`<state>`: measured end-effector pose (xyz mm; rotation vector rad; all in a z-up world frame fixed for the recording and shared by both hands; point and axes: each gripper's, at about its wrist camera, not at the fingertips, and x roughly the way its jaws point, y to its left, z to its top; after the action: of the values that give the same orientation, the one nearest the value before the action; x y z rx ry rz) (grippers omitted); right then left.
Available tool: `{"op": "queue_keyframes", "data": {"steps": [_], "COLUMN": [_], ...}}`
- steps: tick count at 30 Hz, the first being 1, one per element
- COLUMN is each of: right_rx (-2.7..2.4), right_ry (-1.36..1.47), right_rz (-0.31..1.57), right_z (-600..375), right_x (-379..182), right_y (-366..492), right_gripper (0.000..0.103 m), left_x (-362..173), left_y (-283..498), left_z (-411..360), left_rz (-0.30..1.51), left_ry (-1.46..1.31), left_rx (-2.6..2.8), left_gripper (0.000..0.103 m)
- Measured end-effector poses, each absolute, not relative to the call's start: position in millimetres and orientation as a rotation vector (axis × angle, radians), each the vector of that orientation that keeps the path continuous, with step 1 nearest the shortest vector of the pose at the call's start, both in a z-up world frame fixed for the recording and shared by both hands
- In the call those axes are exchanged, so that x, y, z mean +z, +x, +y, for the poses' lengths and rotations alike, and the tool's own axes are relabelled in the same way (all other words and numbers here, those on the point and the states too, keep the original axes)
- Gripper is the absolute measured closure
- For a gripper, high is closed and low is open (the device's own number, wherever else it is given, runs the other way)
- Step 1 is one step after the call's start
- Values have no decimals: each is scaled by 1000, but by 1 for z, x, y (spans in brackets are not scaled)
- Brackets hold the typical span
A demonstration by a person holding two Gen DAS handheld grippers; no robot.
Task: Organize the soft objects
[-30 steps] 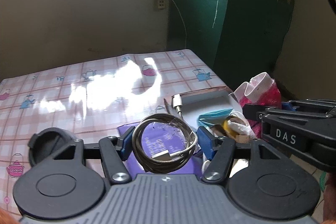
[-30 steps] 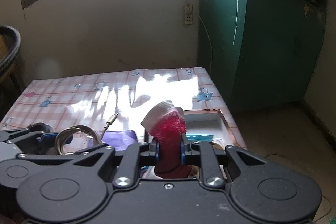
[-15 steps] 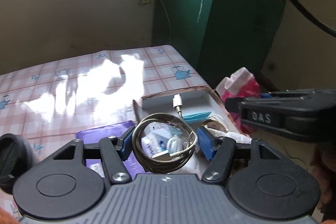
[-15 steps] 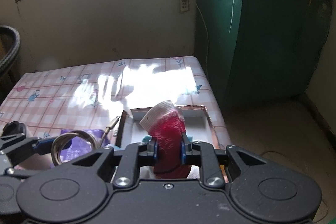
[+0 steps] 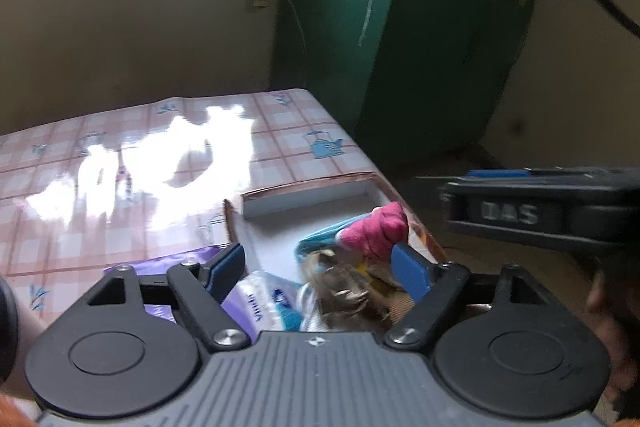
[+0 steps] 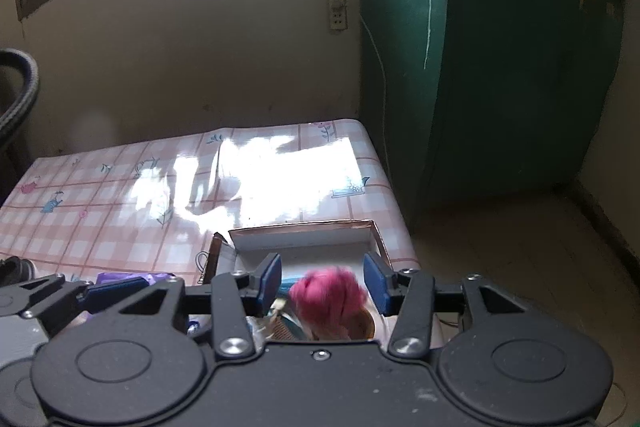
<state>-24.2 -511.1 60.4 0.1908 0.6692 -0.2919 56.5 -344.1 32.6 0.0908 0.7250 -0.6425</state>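
- Pink knitted sock (image 6: 328, 297), blurred, sits between our right gripper (image 6: 323, 277) pads but touches neither; its lower end is among the items in the shallow white cardboard box with brown edges (image 6: 304, 239).
- Right jaws are opening: blue pads (image 6: 269, 281) stand clear on both sides of the sock, nothing clamped.
- From the left wrist view the same sock (image 5: 376, 231) lies in the box (image 5: 308, 201), on top of a light-blue cloth piece (image 5: 320, 241), near the box's right wall.
- Left gripper (image 5: 320, 269) jaws are also opening and stand wide; the blue pads (image 5: 410, 269) press on nothing.
- Below the left jaws a blurred coil of grey-brown cable in clear wrap (image 5: 344, 297) shows between the pads, free of both. We can't tell whether it is resting or in mid-air.
- Beside the coil: a white packet with blue print (image 5: 272, 301), partly hidden by the left finger.
- Flat purple packet (image 5: 168, 267) lies on the table just left of the box; in the right view its edge (image 6: 124, 279) shows behind the left gripper's finger.
- Box sits at the near right corner of the table with the pink checked teapot-print oilcloth (image 5: 120, 163); the far half of the cloth is washed out by window glare.
- Right gripper body, black with "DAS" lettering (image 5: 532, 215), is in the left view just right of the box, beyond the table edge.
- Green cabinet (image 6: 500, 47) stands past the table's right side.
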Motion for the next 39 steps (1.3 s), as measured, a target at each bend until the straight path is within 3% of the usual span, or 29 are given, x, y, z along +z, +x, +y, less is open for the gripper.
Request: {"op": "queue_keyframes", "data": {"steps": [6,11,39], "right_rx": [-325,-303,-320], "right_ry": [197,188,190], "right_rz": [654,676,806], "right_z": [-498,-486,-471], "right_x": [70,70,37], "right_y": [-60,-83,-126], "right_gripper": [37,34,29], "left_x": [47,53,15], "left_y": [34,5,-25], "left_z": [-327,-312,-294], "left_rz": [725,720,887], "left_ry": [94,125,172], "left_rx": [-591,-504,-406], "left_gripper": [12,0,0]}}
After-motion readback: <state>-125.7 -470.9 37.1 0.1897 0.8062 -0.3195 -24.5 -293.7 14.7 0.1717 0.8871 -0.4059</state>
